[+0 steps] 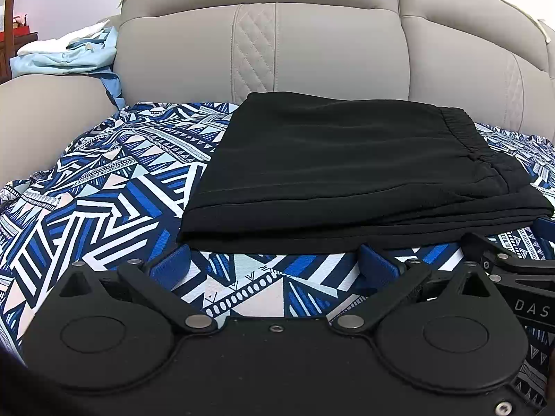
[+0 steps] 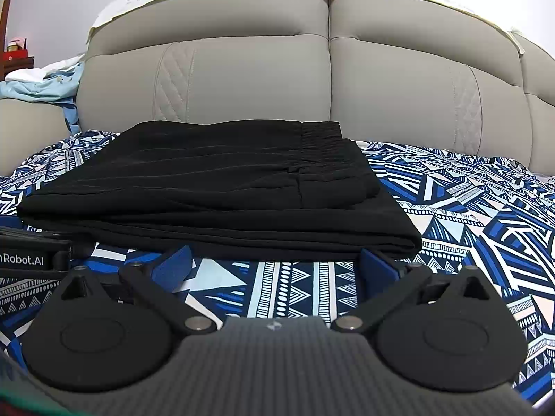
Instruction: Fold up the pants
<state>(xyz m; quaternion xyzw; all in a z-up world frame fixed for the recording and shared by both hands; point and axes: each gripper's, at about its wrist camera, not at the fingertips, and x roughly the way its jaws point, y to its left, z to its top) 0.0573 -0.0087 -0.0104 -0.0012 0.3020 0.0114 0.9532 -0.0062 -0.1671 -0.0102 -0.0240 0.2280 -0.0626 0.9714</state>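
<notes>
Black pants (image 1: 347, 170) lie folded in a flat stack on the patterned blue and white sheet (image 1: 104, 190), elastic waistband at the right. They also show in the right wrist view (image 2: 215, 187). My left gripper (image 1: 274, 263) is open and empty, its blue fingertips just short of the stack's near edge. My right gripper (image 2: 274, 263) is open and empty, also just in front of the near edge. The right gripper's body (image 1: 513, 270) shows at the right of the left wrist view; the left gripper's body (image 2: 31, 256) shows at the left of the right wrist view.
A grey padded headboard (image 1: 312, 45) rises behind the pants. A grey cushion (image 1: 45, 111) stands at the left. Light blue and white clothes (image 1: 66, 52) are piled at the far left. A dark wooden stand (image 2: 10, 34) stands by the wall.
</notes>
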